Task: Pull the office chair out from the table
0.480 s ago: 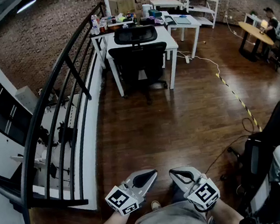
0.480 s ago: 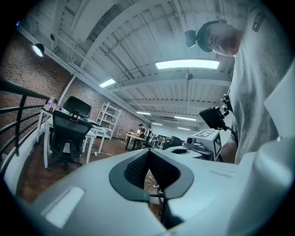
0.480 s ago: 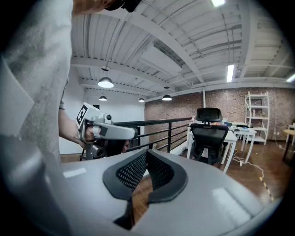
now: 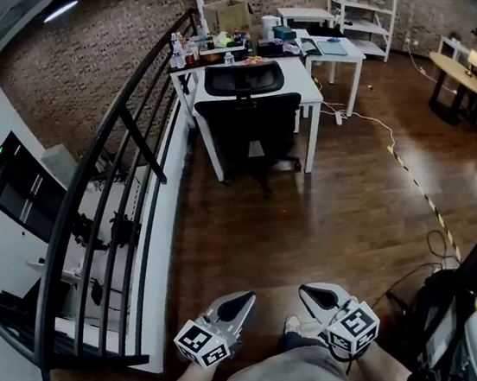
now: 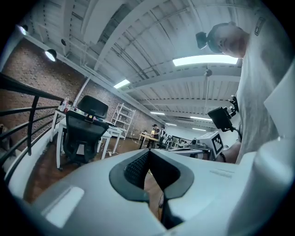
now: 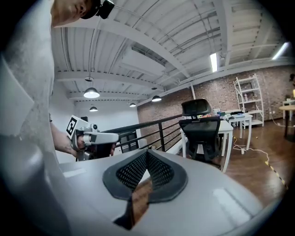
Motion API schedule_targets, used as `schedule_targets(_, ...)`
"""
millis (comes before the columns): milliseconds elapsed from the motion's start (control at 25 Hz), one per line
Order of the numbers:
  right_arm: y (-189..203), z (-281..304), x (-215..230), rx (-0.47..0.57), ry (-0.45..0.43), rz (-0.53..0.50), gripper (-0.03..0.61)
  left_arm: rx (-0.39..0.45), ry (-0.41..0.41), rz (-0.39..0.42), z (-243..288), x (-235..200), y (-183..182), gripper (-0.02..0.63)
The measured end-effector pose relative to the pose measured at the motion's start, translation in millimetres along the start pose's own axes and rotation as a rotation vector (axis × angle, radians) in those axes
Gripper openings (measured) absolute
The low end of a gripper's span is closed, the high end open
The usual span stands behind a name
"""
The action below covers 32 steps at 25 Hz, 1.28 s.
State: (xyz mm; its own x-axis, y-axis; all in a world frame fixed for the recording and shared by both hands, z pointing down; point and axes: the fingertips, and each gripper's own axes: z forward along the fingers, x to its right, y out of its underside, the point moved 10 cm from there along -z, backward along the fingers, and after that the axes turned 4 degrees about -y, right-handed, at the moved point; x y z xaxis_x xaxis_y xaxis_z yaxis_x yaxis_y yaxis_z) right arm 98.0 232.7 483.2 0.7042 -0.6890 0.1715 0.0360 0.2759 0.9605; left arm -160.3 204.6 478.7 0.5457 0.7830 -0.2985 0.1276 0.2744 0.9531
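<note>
- Wooden floor point(image 4: 329, 217): shown stretching from the person, at the near edge, to the far brick wall.
- Black railing point(image 4: 117, 131): seen running along the left side of the floor, from near to far.
- White tabletop point(image 4: 305, 70): placed at the far end, with small items crowded on its far edge.
- Office chair point(image 4: 252, 127): black, pushed in against the near side of the tabletop, its backrest turned toward the person; well apart from both claws.
- Left claw point(image 4: 246, 300): held low and near, pads pressed together, nothing gripped.
- Right claw point(image 4: 310, 294): held just right of it, likewise fully closed and empty.
</note>
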Motion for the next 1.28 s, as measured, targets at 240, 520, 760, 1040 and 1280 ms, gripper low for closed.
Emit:
schedule_targets(240, -23.7, 21.1, 69.9, 0.011, -0.034, -0.027, 0.006, 0.013, -0.02, 0.019, 70.4, -32.7, -20.1, 0.0)
schedule_targets(520, -38.3, 46.2, 135.3, 0.006, -0.038, -0.013, 0.006, 0.007, -0.047, 0.029, 125.6, -62.0, -39.1, 0.0)
schedule_targets(760, -47.6, 85.8, 171.2, -0.015, -0.022, 0.018, 0.006, -0.013, -0.044, 0.012, 158.2, -112.4, -55.2, 0.0)
schedule_targets(1040, -78.4, 151.1, 224.5, -0.006, 0.055, 0.028, 0.006, -0.008, 0.019, 0.022, 209.2, -201.4, -86.5, 0.0)
schedule_targets(1280, -107.0, 210.9, 255.4, 0.02, 0.116, 0.013, 0.006, -0.005, 0.063, 0.048, 231.8, -273.9, -122.0, 0.0)
